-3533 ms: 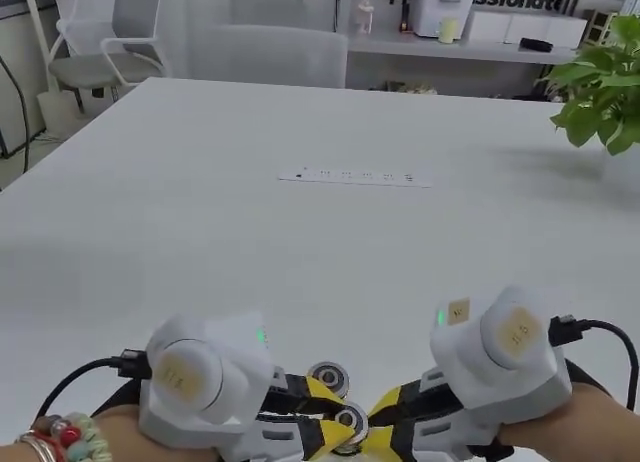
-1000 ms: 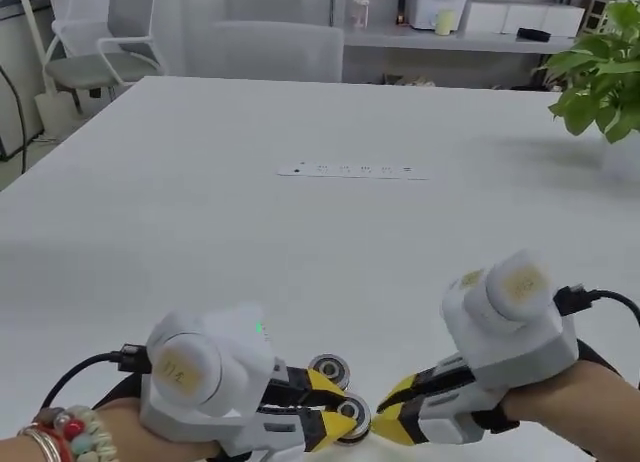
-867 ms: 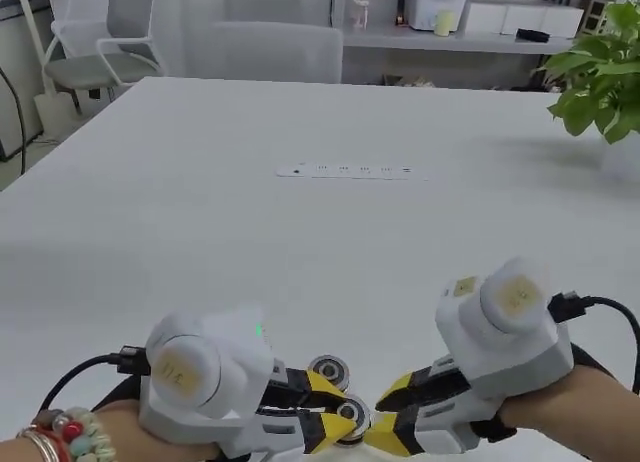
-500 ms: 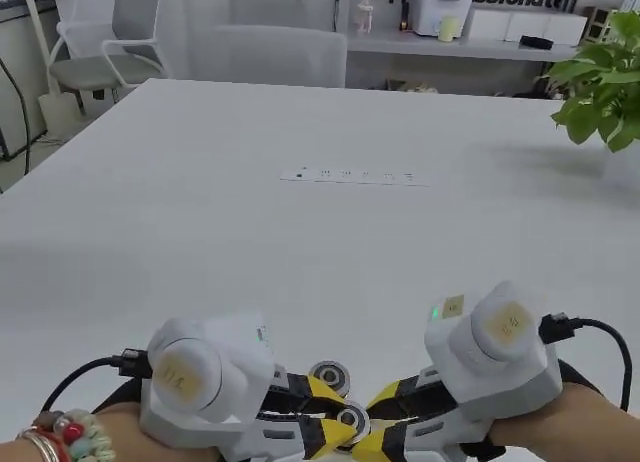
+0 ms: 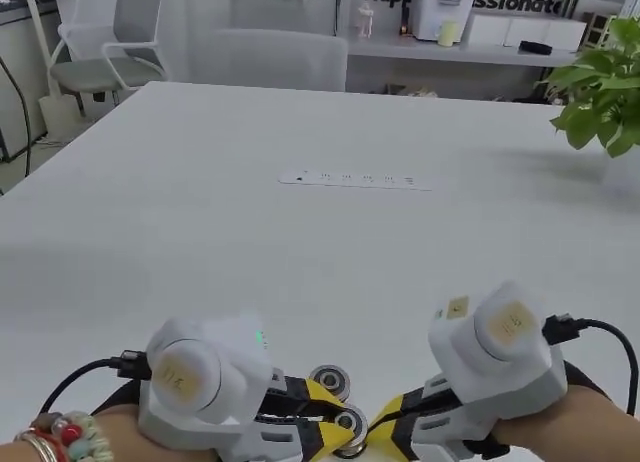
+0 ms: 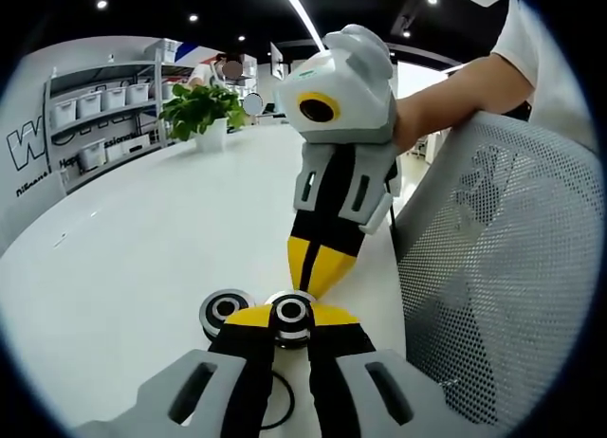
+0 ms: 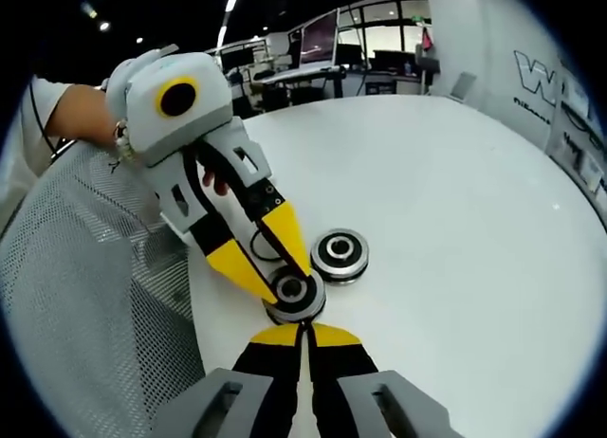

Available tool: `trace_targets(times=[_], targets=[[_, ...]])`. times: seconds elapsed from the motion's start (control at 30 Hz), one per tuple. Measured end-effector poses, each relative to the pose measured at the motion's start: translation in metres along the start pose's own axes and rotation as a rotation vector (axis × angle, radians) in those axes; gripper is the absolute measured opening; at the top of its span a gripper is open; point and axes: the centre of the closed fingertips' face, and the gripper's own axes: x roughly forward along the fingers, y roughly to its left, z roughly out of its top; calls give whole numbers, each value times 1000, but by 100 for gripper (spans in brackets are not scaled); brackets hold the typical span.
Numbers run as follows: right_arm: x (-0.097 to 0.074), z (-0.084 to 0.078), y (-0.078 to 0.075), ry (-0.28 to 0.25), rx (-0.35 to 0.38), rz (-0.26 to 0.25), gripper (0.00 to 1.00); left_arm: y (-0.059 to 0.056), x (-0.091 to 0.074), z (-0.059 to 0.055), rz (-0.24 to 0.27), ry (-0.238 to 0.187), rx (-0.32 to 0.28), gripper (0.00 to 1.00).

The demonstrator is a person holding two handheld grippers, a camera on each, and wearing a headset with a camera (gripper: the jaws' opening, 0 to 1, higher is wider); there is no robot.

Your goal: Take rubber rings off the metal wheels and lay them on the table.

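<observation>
Metal wheel (image 7: 295,292) sits at near edge of tabletop (image 5: 330,242), clamped betw. jaws of left tool (image 6: 290,319). Right tool (image 7: 304,332) jaws pressed narrow, tips at wheel rim; can't tell if rubber's pinched. 2nd wheel (image 7: 340,252) lies flat just beside.

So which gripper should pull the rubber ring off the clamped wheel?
Right. The left gripper clamps the wheel, steadying it; the right gripper, jaws shut, sits at that wheel's rim, probably free to pull.
</observation>
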Motion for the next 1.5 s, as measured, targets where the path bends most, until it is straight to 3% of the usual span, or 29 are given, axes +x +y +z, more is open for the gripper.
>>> trace_targets(times=[0.3,0.5,0.8,0.9,0.93,1.0,1.5], targets=[[1,-2,0,43,62,-15,0,0,-1,0,1,1,-3,8],[1,-3,-1,50,159,-24,0,0,-1,0,3,2,-1,8],[-5,-1,-5,2,284,11,0,-1,-1,0,4,4,2,8],[-8,3,-5,-35,345,34,0,0,-1,0,4,4,2,8],[-9,10,-3,-80,378,61,0,0,-1,0,4,4,2,8],[-10,7,-5,-68,399,62,0,0,-1,0,4,4,2,8],[-10,16,4,-90,390,89,0,0,-1,0,5,8,10,8]])
